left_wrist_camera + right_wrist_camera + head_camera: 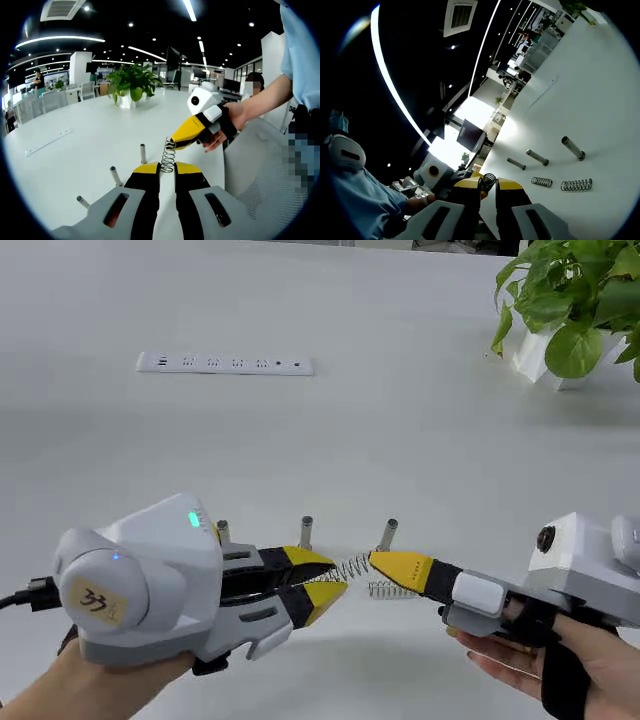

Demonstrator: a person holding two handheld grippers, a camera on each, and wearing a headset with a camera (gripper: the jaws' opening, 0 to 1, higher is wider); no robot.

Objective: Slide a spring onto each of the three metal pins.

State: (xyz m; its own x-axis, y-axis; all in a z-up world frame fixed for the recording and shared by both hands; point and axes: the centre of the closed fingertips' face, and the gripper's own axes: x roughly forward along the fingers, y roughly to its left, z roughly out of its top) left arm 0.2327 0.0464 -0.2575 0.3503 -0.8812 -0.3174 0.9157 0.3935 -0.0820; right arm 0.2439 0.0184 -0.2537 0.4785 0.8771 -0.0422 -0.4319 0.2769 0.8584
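Three short metal pins stand upright in a row on the white table: left pin [222, 531], middle pin [306, 532], right pin [387, 534]. Just in front of them a spring [351, 567] hangs in the air, stretched between both grippers. My left gripper [338, 574] is shut on its left end, my right gripper [376, 559] on its right end. In the left gripper view the spring [168, 157] rises from my jaws to the right gripper [173, 144]. Two loose springs, one [541, 181] short and one [576, 185] longer, lie near the pins [537, 157].
A white power strip [225, 364] lies far back on the table. A potted plant [570, 300] in a white pot stands at the back right corner. Another person's arm and a mesh chair back [270, 165] are beside the table on the right of the left gripper view.
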